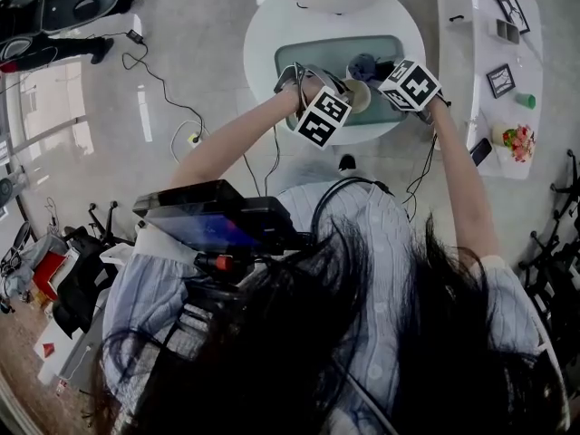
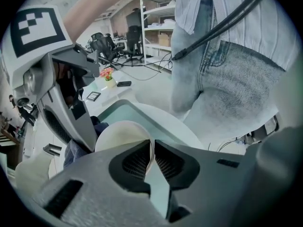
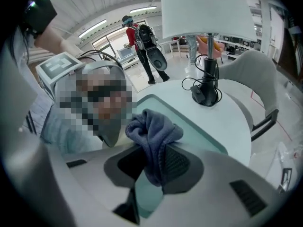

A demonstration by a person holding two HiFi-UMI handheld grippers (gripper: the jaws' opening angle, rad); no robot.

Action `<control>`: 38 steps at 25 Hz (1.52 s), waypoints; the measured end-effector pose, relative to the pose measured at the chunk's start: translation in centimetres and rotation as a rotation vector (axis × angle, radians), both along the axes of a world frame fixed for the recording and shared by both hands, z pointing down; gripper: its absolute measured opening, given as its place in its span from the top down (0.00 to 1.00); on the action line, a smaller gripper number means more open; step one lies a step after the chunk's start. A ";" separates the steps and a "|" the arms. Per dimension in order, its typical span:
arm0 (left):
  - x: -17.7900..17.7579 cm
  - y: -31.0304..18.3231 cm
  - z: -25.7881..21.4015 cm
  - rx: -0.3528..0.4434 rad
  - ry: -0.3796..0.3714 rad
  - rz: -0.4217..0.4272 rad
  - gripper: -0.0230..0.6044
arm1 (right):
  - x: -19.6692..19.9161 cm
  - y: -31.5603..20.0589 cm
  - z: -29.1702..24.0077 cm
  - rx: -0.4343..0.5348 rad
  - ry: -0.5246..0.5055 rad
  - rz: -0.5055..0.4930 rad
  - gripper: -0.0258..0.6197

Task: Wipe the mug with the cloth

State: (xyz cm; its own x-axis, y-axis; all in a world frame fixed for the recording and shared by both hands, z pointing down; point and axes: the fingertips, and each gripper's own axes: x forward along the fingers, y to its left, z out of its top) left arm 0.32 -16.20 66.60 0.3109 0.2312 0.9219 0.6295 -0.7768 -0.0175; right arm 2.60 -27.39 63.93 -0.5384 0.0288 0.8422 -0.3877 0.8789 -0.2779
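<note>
**A:** What's your left gripper (image 2: 152,157) got?

**B:** It's clenched on the cream mug (image 2: 120,135). The thin wall is nipped between my pads, and the rest of the mug sits just ahead of the jaws.

**A:** And the right gripper (image 3: 150,169)?

**B:** That one's grasping the blue-grey cloth (image 3: 152,126), which bunches up just past its tips.

**A:** How close are the two?

**B:** The mug is between my grippers, with the cloth right beside it. I can't tell whether they touch. Both are over the teal mat (image 1: 317,57) on the round white table (image 3: 227,112). A lamp (image 3: 207,86) stands beyond my right gripper.
</note>
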 end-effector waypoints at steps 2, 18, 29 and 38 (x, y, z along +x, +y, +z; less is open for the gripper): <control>0.1 -0.1 0.0 -0.002 -0.001 -0.004 0.89 | -0.1 -0.2 0.0 0.014 0.021 -0.030 0.81; 0.4 -1.1 -2.0 -0.093 0.100 -0.396 0.89 | 0.0 -1.6 -1.2 0.012 -0.096 0.226 0.81; 0.0 -3.5 -7.4 -0.160 0.312 -0.875 0.89 | 0.9 -1.0 -4.9 0.082 -0.177 0.367 0.81; -1.3 -3.7 -9.0 -0.106 0.383 -1.188 0.89 | 1.9 2.3 -8.4 0.149 -0.251 0.457 0.81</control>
